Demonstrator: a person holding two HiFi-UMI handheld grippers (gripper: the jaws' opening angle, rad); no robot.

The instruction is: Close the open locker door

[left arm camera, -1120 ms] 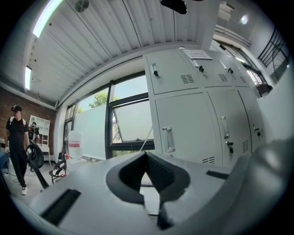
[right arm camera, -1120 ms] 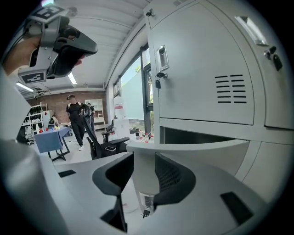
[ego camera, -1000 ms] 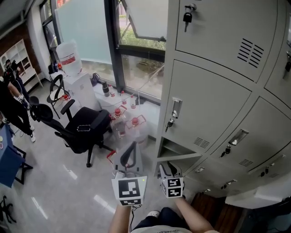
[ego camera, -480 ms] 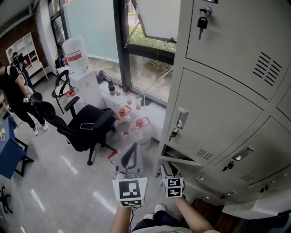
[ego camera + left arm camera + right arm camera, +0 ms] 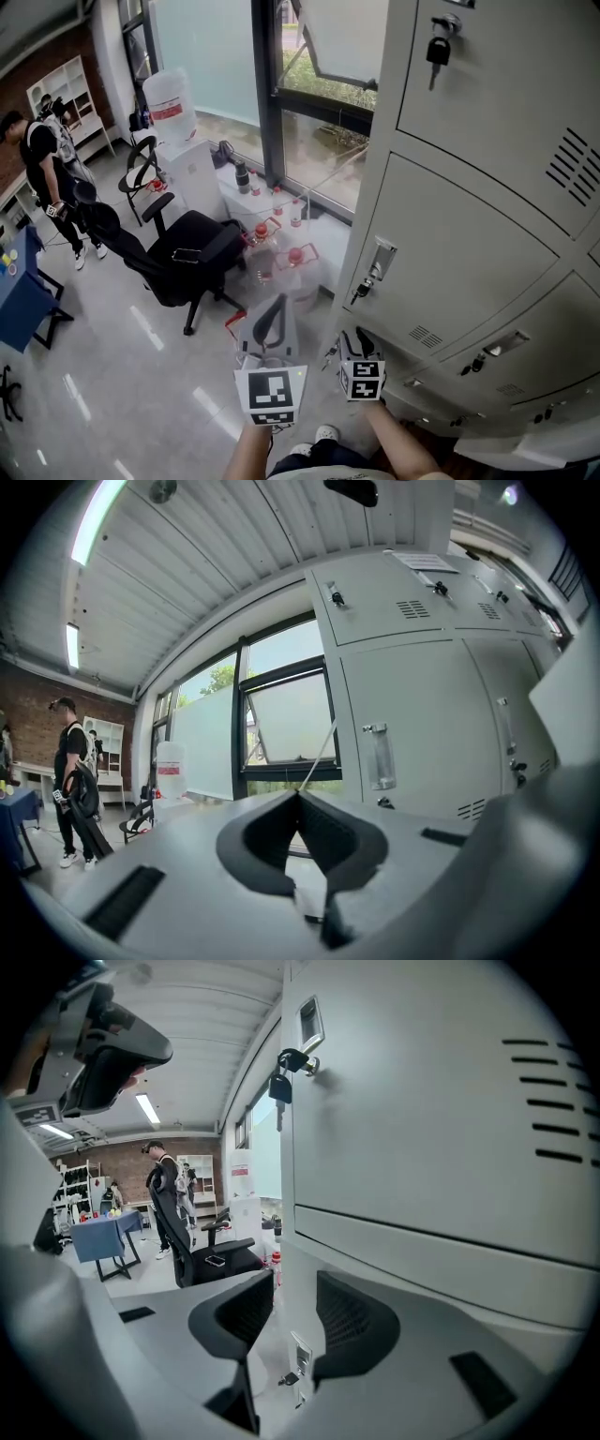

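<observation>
The grey locker door (image 5: 459,253) with a latch handle (image 5: 380,258) fills the right of the head view; only a thin dark gap shows under its lower left corner. My right gripper (image 5: 349,337) is just below that corner, open and holding nothing. In the right gripper view the door (image 5: 422,1101) looms close on the right with keys (image 5: 279,1082) hanging from its lock, and the right gripper (image 5: 293,1283) frames a lower locker's latch (image 5: 298,1358) farther off. My left gripper (image 5: 275,302) hangs left of the lockers, shut and holding nothing; its fingers (image 5: 281,827) meet at the tips.
A black office chair (image 5: 178,258) stands left of the lockers. Several red-capped water bottles (image 5: 281,253) sit by the window, with a large water jug (image 5: 169,108) behind. A person (image 5: 47,159) stands at far left near a blue table (image 5: 14,300).
The open shelf seen under the door earlier has shrunk to a thin gap. The view has swung up and right. Both grippers keep their jaw states.
</observation>
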